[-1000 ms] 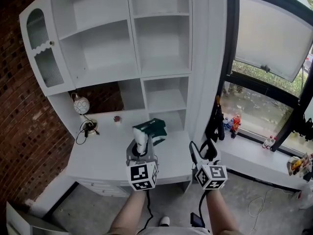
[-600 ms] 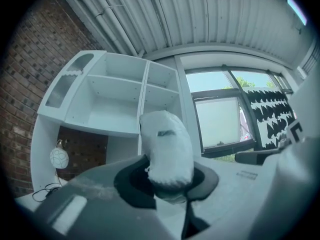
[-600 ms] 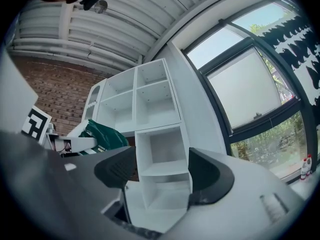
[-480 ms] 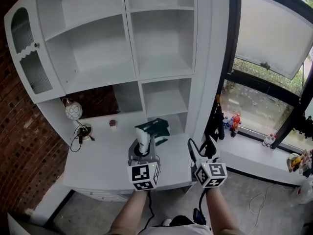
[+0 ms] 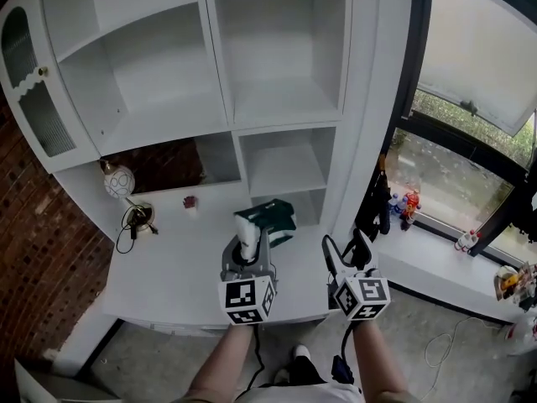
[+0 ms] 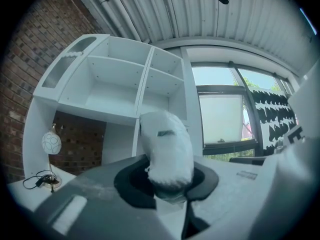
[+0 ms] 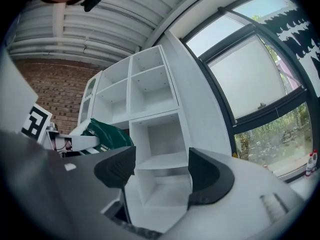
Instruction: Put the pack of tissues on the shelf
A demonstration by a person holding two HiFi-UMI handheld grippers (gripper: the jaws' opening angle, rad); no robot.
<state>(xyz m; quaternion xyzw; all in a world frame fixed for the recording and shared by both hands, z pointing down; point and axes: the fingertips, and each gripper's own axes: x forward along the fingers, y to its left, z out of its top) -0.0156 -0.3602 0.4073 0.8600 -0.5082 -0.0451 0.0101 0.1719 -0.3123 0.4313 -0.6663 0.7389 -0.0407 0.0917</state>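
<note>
Got the left tool clamped on a soft plastic-wrapped pack of tissues, white at one end and dark green at the other. Gripping it by the white end, green end poking out toward the tall white shelf unit with open cubbies. In the left gripper view, same story for the left tool: just the puffy white end of the pack of tissues squeezed between the dark pads. So, held up in the air over the right part of the white counter, in front of the small lower cubbies, not resting on any shelf yet.

Got the right tool just beside it on the right, jaws spread apart, nothing in them. In the right gripper view, looking past the right tool straight into the lower cubbies, with the green end of the pack off to the left.

Also spotted on the counter's left end: a round white patterned globe, a tangle of black cable just beside it, and a tiny dark red thing, too small to tell what. Red brick wall on the left, big dark-framed window on the right with small bottles and figures along the sill.
</note>
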